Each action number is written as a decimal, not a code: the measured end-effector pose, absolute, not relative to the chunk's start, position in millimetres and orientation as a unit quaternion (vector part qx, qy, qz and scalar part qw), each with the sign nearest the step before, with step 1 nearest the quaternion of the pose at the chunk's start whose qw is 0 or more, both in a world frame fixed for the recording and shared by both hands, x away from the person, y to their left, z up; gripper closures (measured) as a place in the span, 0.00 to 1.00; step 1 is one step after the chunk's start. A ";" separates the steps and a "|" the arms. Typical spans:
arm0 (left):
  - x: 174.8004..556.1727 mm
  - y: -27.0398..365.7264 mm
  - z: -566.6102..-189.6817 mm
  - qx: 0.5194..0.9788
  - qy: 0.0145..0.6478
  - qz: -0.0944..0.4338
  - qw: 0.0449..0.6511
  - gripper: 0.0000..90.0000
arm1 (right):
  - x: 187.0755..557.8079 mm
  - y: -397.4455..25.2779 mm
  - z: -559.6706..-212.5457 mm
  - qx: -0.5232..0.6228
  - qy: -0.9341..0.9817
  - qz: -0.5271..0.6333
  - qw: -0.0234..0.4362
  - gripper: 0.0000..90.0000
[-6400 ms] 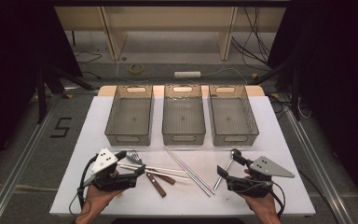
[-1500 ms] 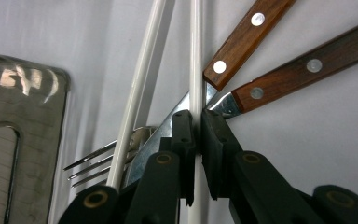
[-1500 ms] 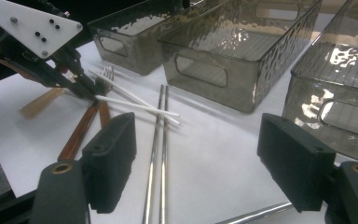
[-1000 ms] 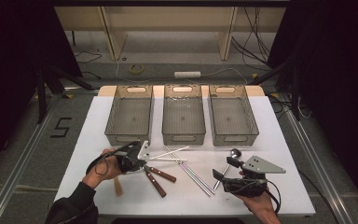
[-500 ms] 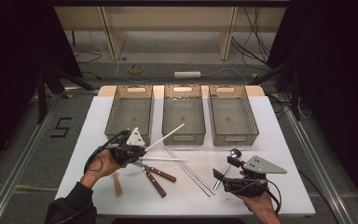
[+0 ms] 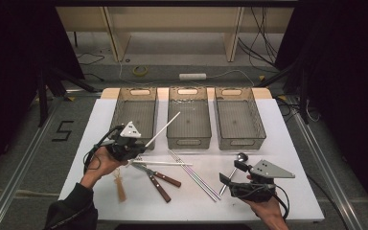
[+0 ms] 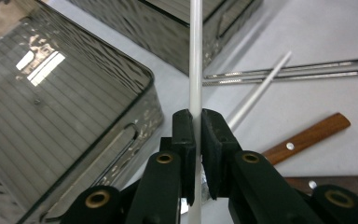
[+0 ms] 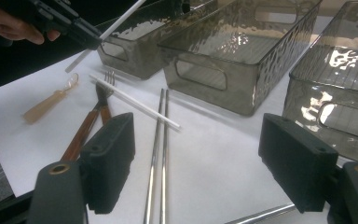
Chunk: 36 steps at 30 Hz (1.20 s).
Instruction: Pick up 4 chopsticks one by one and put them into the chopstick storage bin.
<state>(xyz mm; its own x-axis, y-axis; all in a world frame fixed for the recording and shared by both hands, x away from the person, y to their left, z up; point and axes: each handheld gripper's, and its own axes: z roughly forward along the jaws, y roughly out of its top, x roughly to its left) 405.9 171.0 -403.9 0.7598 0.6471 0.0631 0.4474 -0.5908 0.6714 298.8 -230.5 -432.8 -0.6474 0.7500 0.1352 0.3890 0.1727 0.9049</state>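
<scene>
meanwhile left gripper (image 6: pixel 135 146) lifts white chopstick (image 6: pixel 163 129) beside left bin (image 6: pixel 135 114).

Beyond your white table (image 6: pixel 287 143) lies grey floor, with a tape roll (image 6: pixel 140 71), a white power strip (image 6: pixel 192 76) and loose cables. A pale wooden frame (image 6: pixel 112 28) stands behind. Black curtains (image 6: pixel 345 72) flank both sides; a "5" (image 6: pixel 63 130) marks the left floor.

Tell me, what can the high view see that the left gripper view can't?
The high view takes in the right gripper, jaws apart, the third tray on the right, and a pale plastic fork. The left gripper view brings up close how the left gripper pinches the white chopstick between its pads. Both share that chopstick, the metal chopsticks, the wooden-handled cutlery and the smoky trays.
</scene>
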 end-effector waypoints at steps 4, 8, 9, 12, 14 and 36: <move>411.5 173.6 -401.7 0.872 0.323 0.156 0.333 0.93 | 298.8 -230.9 -433.0 0.382 0.745 0.517 0.175 0.31; 417.6 177.6 -398.4 0.864 0.334 0.159 0.341 0.93 | 298.9 -231.2 -433.1 0.383 0.745 0.518 0.174 0.31; 419.2 178.5 -397.1 0.862 0.336 0.163 0.342 0.93 | 299.0 -231.2 -433.2 0.383 0.745 0.518 0.174 0.31; 425.1 182.1 -393.1 0.858 0.345 0.176 0.338 0.93 | 299.0 -231.3 -433.2 0.383 0.745 0.518 0.175 0.31; 429.9 185.0 -391.0 0.853 0.353 0.179 0.340 0.93 | 299.0 -231.4 -433.2 0.383 0.745 0.518 0.175 0.31; 473.4 212.7 -364.7 0.814 0.408 0.225 0.346 0.93 | 300.1 -232.2 -434.4 0.385 0.745 0.516 0.173 0.31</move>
<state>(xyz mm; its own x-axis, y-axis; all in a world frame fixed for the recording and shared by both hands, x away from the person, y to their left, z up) 473.4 212.7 -364.7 0.5656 0.8205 0.0831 0.5093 -0.4267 0.7474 300.1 -232.2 -434.4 -0.6433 0.7528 0.1394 0.3948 0.1702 0.9029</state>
